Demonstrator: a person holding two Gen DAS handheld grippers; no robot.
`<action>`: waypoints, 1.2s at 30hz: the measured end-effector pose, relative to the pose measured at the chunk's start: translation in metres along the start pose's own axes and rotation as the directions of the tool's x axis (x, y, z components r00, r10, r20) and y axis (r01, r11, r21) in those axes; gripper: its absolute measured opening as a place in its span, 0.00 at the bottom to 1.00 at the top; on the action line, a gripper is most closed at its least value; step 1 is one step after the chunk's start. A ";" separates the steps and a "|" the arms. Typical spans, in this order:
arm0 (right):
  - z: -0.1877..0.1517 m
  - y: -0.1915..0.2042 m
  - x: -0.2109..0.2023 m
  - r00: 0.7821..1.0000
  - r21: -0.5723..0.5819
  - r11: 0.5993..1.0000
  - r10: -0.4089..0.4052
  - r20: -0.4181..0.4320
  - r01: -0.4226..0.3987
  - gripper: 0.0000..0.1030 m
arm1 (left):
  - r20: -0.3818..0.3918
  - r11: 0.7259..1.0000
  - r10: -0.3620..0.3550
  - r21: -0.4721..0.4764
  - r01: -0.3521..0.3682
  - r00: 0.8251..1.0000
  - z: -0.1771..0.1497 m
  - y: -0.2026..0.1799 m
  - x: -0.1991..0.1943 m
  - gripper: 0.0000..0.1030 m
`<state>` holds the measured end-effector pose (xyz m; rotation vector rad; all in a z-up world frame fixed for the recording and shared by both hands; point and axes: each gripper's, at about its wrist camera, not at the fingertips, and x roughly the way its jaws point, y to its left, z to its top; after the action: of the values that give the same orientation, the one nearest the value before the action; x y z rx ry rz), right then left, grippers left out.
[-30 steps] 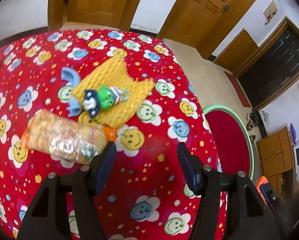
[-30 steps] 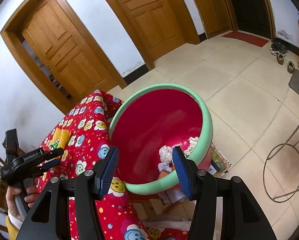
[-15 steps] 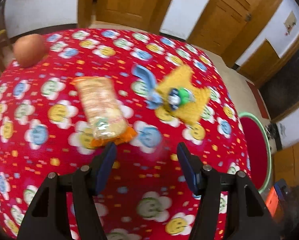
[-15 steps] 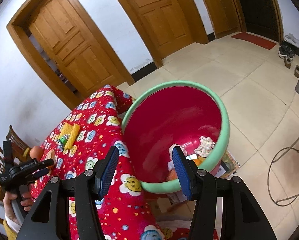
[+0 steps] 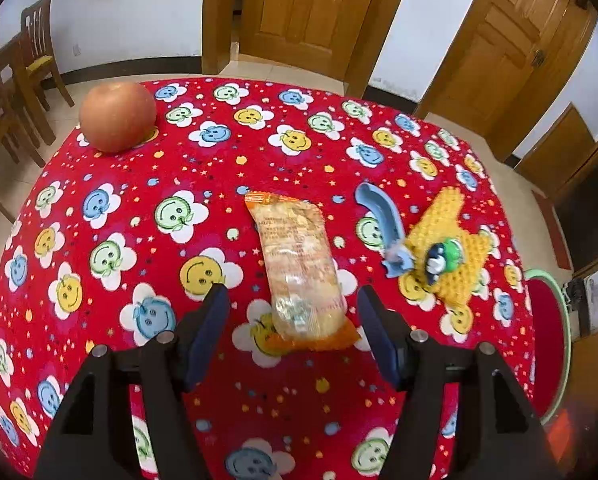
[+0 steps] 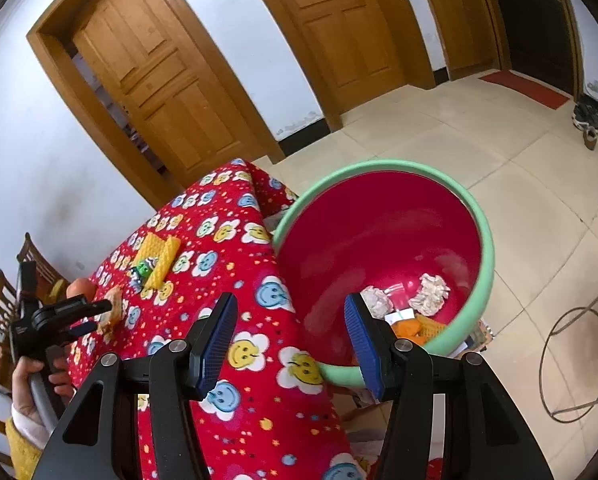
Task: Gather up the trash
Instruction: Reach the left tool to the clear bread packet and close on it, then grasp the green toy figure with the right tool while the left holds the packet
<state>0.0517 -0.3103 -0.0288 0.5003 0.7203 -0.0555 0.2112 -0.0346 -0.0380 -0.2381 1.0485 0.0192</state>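
Snack wrapper (image 5: 299,268), crinkled, clear with orange ends, flat on tablecloth (image 5: 179,152)

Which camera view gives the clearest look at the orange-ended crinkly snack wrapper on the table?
The left wrist view: the orange-ended crinkly snack wrapper lies whole and close, just ahead of the left tool. The right wrist view shows it only small and distant, partly hidden behind that tool.

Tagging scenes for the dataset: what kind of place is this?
Most likely a room in a home, perhaps a dining area: panelled wooden doors, a tiled floor, a table under a red smiley-flower cloth with wooden chairs beside it, and a red basin holding trash.
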 end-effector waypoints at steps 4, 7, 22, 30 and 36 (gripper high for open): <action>0.004 0.017 0.006 1.000 -0.034 0.999 0.005 -0.009 -0.005 0.55 | -0.021 1.000 -0.008 0.008 0.008 1.000 0.002 -0.002 0.013 0.64; 0.006 0.034 0.014 1.000 -0.061 0.998 0.014 -0.025 -0.015 0.55 | -0.024 0.999 -0.024 0.021 0.024 0.999 0.002 -0.001 0.019 0.54; 0.016 0.134 0.066 0.994 -0.253 0.964 0.058 -0.089 -0.079 0.55 | 0.089 0.997 -0.055 0.058 0.050 0.995 0.009 0.018 0.006 0.39; 0.010 0.180 0.123 0.986 -0.400 0.908 0.066 -0.151 -0.122 0.55 | 0.115 0.998 -0.054 0.048 0.049 0.992 0.005 0.033 -0.001 0.39; 0.010 0.204 0.153 0.982 -0.496 0.855 0.077 -0.171 -0.153 0.55 | 0.122 0.998 -0.043 0.040 0.039 0.992 0.005 0.040 0.001 0.39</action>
<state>0.2178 -0.1167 -0.0348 0.0365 0.8115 0.2837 0.2107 0.0049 -0.0434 -0.2219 0.9209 -0.0226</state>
